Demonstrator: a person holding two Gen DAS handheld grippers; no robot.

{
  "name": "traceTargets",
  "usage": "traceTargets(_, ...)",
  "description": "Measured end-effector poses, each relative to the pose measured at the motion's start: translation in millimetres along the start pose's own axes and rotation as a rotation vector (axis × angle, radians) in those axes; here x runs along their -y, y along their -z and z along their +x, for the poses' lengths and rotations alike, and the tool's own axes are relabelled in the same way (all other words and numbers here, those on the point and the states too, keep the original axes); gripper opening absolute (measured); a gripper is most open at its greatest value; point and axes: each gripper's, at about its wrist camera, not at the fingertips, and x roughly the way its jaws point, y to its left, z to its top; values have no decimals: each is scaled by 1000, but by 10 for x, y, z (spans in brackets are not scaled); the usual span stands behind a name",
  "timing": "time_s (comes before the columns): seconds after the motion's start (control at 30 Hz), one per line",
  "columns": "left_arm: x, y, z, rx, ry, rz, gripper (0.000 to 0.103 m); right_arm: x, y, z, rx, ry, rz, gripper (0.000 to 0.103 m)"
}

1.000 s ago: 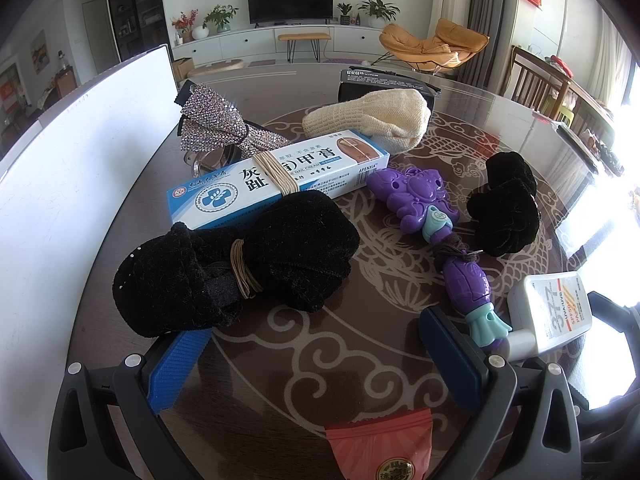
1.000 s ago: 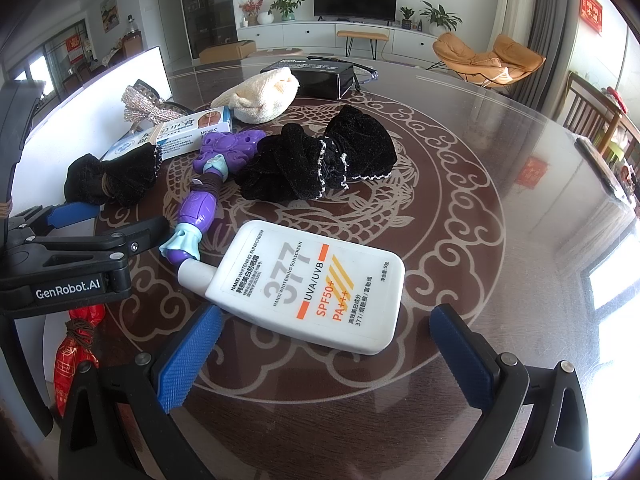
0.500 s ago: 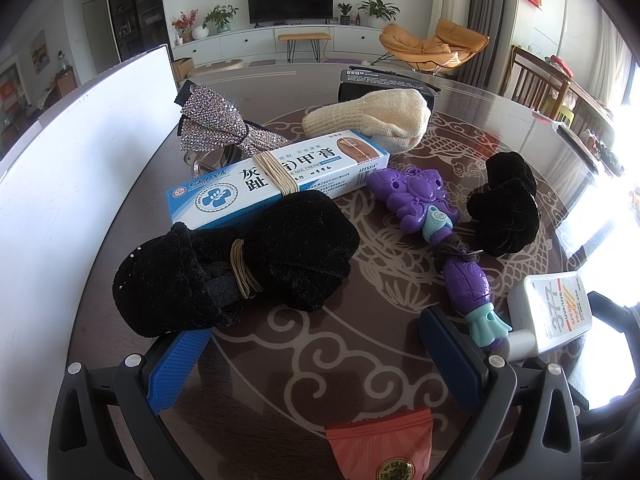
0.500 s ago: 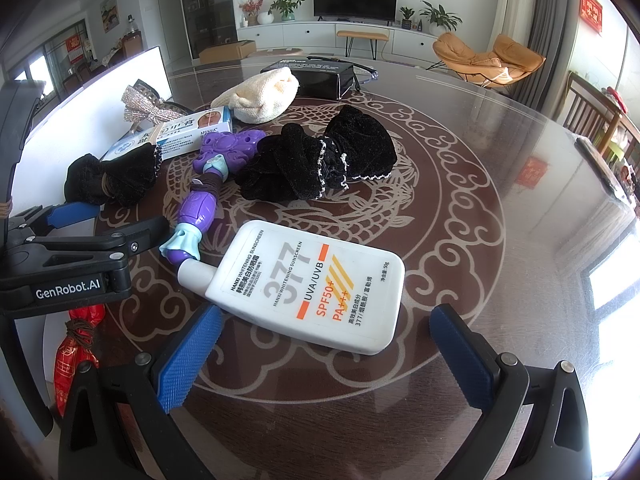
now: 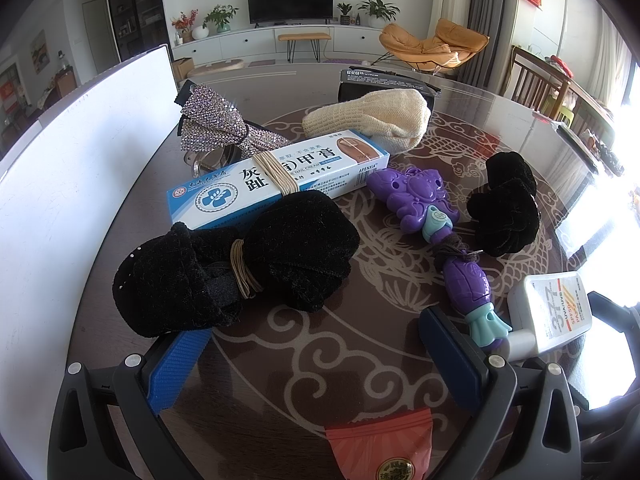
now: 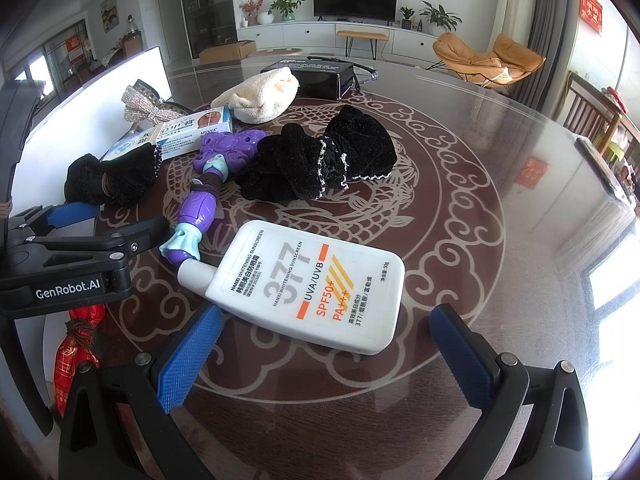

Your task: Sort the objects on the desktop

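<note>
Both grippers hover low over the round patterned table (image 6: 500, 184), and neither has hold of anything. The left gripper (image 5: 312, 360) sits with its blue pads spread wide apart, bare tabletop between them. Just beyond its left pad (image 5: 176, 368) lies a black velvet bow (image 5: 240, 264) tied at the middle with a tan band, its near edge overlapping the pad's tip from this angle; whether they touch I cannot tell. Behind the bow rests a blue-and-white nail cream box (image 5: 280, 180), also banded, and behind that a rhinestone bow (image 5: 216, 124) and a cream knitted pouch (image 5: 372, 120) in front of a black box (image 5: 360, 80). A purple toy wand (image 5: 432, 220) runs diagonally toward the right pad (image 5: 448, 360), its teal end just beside the cap of the white sunscreen bottle (image 5: 556, 308). A second black scrunchie (image 5: 504, 208) lies right of the wand. A red packet (image 5: 384, 448) pokes in at the bottom edge.

The right gripper (image 6: 324, 360) is likewise wide open, pads on either side of open table, with the sunscreen bottle (image 6: 312, 284) lying flat just ahead of the gap, not between the fingers. A white board (image 5: 60, 200) stands along the table's left.
</note>
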Motion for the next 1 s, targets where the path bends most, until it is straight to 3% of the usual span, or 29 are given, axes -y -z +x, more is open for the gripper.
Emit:
traceTargets(0.87,3,1,-1,-1,2,4,103,0,1,0,0,0,0,103)
traceTargets(0.97,-71,11,-40,-108,53,84,103,0,1,0,0,0,0,103)
traceTargets(1.0,-132,41,-86,-126,34,75,103,0,1,0,0,0,0,103)
